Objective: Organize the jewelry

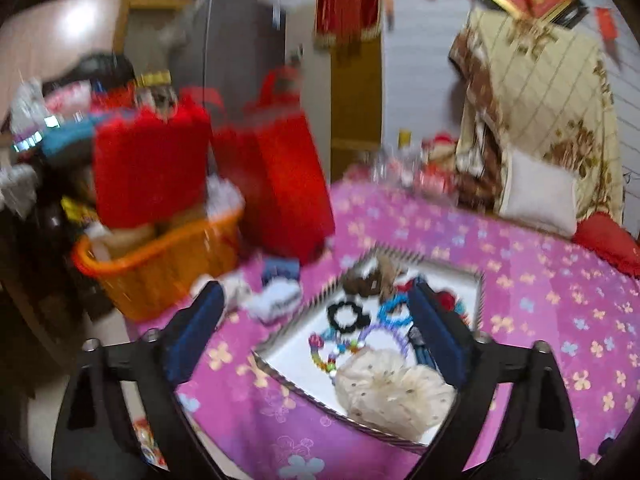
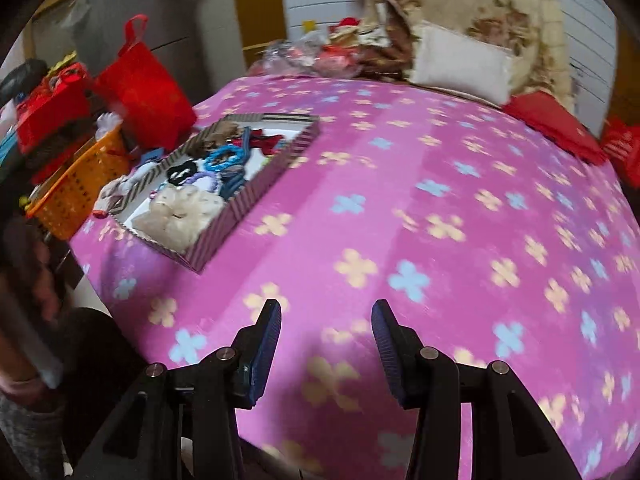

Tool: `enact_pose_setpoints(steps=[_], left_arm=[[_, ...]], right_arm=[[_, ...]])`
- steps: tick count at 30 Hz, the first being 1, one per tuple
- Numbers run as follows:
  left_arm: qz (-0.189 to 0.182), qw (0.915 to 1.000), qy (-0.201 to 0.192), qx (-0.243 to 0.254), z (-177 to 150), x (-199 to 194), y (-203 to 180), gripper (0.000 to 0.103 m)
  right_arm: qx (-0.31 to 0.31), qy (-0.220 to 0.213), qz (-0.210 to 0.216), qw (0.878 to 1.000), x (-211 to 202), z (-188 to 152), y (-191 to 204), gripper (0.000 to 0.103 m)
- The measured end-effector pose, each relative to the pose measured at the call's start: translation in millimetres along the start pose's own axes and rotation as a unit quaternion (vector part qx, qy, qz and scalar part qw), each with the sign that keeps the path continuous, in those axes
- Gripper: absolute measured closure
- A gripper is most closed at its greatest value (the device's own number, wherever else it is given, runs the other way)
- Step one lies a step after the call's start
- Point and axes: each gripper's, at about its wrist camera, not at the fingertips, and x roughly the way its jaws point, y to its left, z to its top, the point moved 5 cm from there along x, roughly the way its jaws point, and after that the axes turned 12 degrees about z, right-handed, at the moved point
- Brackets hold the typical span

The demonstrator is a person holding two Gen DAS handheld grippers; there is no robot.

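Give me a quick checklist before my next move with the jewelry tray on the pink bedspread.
1. Left gripper open and empty: ok.
2. Right gripper open, nothing between its pads: ok.
3. Striped-rim white tray lying flat on the pink flowered bedspread: ok.
4. Cream ruffled scrunchie, black scrunchie and blue ring-shaped hair tie inside the tray: ok.
5. Items sorted apart: not ok, they overlap.
6. Loose pieces outside the tray: cannot tell, blurred.
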Motion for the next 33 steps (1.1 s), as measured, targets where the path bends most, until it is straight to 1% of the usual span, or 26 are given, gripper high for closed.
enact_pose_setpoints(steps=[1, 3, 4, 7, 9, 10, 11, 13, 16, 20, 23, 33], left_arm=[[-0.008, 0.9998, -0.017, 0.000, 5.7, -18.1, -1.6, 0.001], [-0.030, 0.9989, -0.037, 0.005, 13.7, -43.4, -6.4, 0.001], [-0.038, 0.9984, -0.040, 0.010, 16.1, -54.5, -8.8, 0.001], [-0.068, 0.9969, -0.035, 0.014, 18.6, -82.9, -13.3, 0.001], [-0.080, 0.9962, -0.026, 0.020, 16.6, -96.9, -15.9, 0.001], [-0.086, 0.9957, -0.023, 0.024, 16.0, -102.0, -17.3, 0.001], [-0.096, 0.9948, -0.018, 0.028, 14.7, -106.6, -19.3, 0.001], [-0.109, 0.9932, -0.008, 0.038, 10.6, -114.1, -23.1, 0.001], [-0.109, 0.9930, -0.004, 0.046, 3.6, -123.4, -26.8, 0.001], [-0.115, 0.9920, 0.019, 0.050, -5.9, -124.4, -30.3, 0.001], [-0.110, 0.9925, 0.022, 0.049, -10.1, -125.8, -28.5, 0.001], [-0.095, 0.9929, 0.049, 0.052, -22.6, -117.2, -25.4, 0.001]], right_arm=[[0.008, -0.006, -0.003, 1.000, -7.3, -3.4, -4.5, 0.058], [0.013, -0.015, -0.008, 1.000, -21.3, -8.1, -7.6, 0.058], [0.012, -0.023, -0.010, 1.000, -29.9, -9.5, -7.6, 0.058], [-0.004, -0.045, -0.027, 0.999, -48.1, -12.2, -1.6, 0.058], [-0.014, -0.060, -0.042, 0.997, -59.1, -13.0, 1.6, 0.058], [-0.017, -0.066, -0.048, 0.997, -64.3, -13.8, 1.9, 0.055], [-0.017, -0.071, -0.054, 0.996, -69.2, -14.5, 1.1, 0.047], [-0.007, -0.082, -0.064, 0.995, -76.2, -14.8, -3.2, 0.038], [0.007, -0.089, -0.067, 0.994, -83.2, -16.6, -10.2, 0.038], [0.011, -0.091, -0.077, 0.993, -87.7, -19.2, -11.7, 0.038], [0.006, -0.090, -0.086, 0.992, -87.3, -21.5, -8.3, 0.038], [0.002, -0.076, -0.093, 0.993, -77.4, -25.2, -1.9, 0.038]])
